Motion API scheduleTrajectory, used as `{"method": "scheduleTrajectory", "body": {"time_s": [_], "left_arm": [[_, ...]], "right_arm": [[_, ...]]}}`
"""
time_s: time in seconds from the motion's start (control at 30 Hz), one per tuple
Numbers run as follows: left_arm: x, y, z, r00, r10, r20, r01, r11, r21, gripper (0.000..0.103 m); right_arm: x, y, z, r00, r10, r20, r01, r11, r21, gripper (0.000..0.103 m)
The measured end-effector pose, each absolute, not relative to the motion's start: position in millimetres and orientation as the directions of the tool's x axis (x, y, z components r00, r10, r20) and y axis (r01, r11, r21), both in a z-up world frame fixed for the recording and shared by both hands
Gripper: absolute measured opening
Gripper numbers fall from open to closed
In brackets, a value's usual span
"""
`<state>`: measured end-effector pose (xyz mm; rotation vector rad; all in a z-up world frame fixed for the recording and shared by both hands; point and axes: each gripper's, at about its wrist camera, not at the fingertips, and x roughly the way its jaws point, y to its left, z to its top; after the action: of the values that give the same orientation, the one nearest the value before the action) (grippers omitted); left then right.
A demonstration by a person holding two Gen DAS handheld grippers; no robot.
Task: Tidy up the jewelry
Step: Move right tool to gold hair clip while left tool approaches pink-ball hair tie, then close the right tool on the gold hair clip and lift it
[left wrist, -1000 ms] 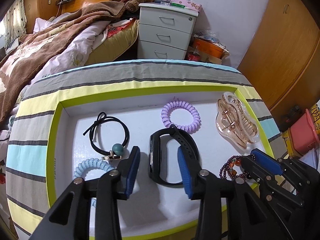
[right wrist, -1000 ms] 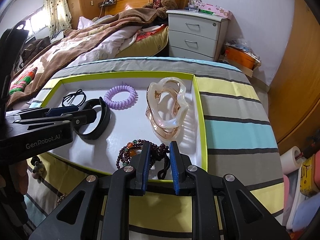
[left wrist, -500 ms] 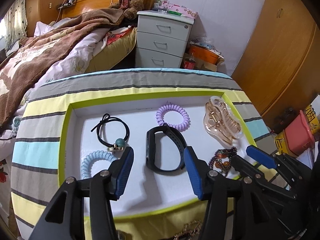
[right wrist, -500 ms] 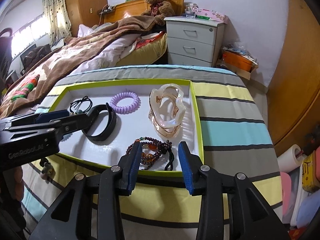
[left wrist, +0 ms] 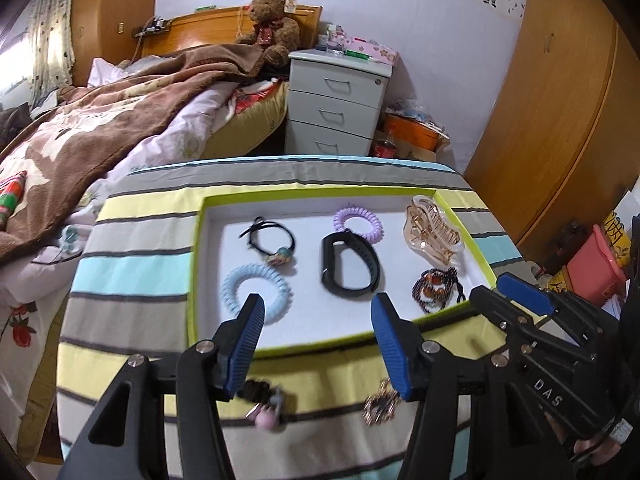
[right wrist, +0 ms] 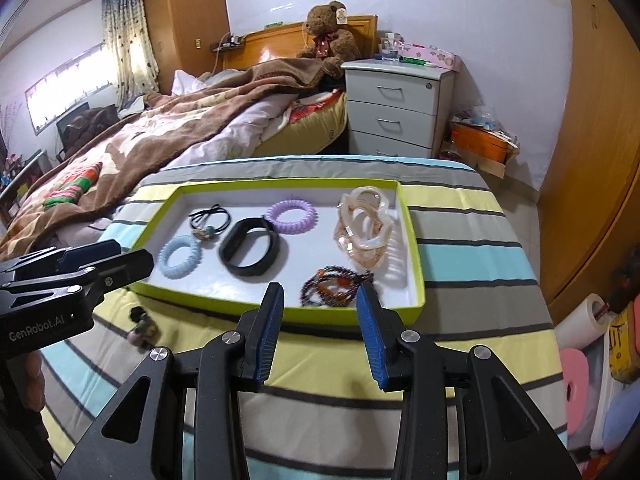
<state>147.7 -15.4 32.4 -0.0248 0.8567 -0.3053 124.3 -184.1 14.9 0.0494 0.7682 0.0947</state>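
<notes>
right gripper (right wrist: 320, 312) open, beaded bracelet (right wrist: 334, 286) in tray (right wrist: 416, 280)

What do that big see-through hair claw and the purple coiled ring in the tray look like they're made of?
The hair claw looks like glossy clear plastic, peach-tinted: light shines through it. The purple ring looks like soft matte plastic or rubber, wound like a phone cord.

Home bedroom.
Unmade bed with brown fleece blanket (right wrist: 168, 120), brown teddy bear (right wrist: 330, 32) on wooden headboard, grey three-drawer nightstand (right wrist: 396, 104), wooden wardrobe (left wrist: 560, 120).

Tray (right wrist: 416, 280) contents: two coil hair ties (right wrist: 179, 256), one black band (right wrist: 250, 252), one claw clip (right wrist: 364, 232), one bead bracelet (right wrist: 332, 286), one black elastic (right wrist: 210, 216).
</notes>
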Motion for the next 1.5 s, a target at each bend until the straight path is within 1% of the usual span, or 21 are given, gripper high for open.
{"method": "scheduleTrajectory", "body": {"time_s": [0.23,0.4,0.83,0.97,1.17,1.37,1.5], "left_arm": [[122,24,31,0.650,-0.250,-0.717,0.199,0.967,-0.157,0.058],[109,50,17,0.648,-0.228,-0.727,0.149,0.974,-0.173,0.058],[91,80,1,0.648,-0.230,-0.726,0.107,0.971,-0.213,0.058],[88,87,-5,0.642,-0.224,-0.733,0.096,0.972,-0.214,0.058],[87,94,-11,0.634,-0.224,-0.740,0.082,0.971,-0.224,0.058],[88,93,-12,0.630,-0.228,-0.742,0.085,0.970,-0.226,0.058],[91,88,-13,0.624,-0.232,-0.746,0.092,0.970,-0.226,0.058]], "right_arm": [[108,-169,3,0.694,0.164,-0.701,-0.114,0.987,0.117,0.039],[106,-161,-8,0.669,0.195,-0.717,-0.120,0.981,0.155,0.039],[113,-128,-30,0.594,0.238,-0.768,-0.144,0.971,0.190,0.039],[118,-117,-36,0.583,0.221,-0.782,-0.152,0.975,0.162,0.039],[122,-109,-39,0.587,0.237,-0.774,-0.197,0.969,0.148,0.039],[116,-104,-41,0.592,0.187,-0.784,-0.202,0.976,0.080,0.039],[112,-107,-40,0.597,0.187,-0.780,-0.199,0.977,0.082,0.039]]}}
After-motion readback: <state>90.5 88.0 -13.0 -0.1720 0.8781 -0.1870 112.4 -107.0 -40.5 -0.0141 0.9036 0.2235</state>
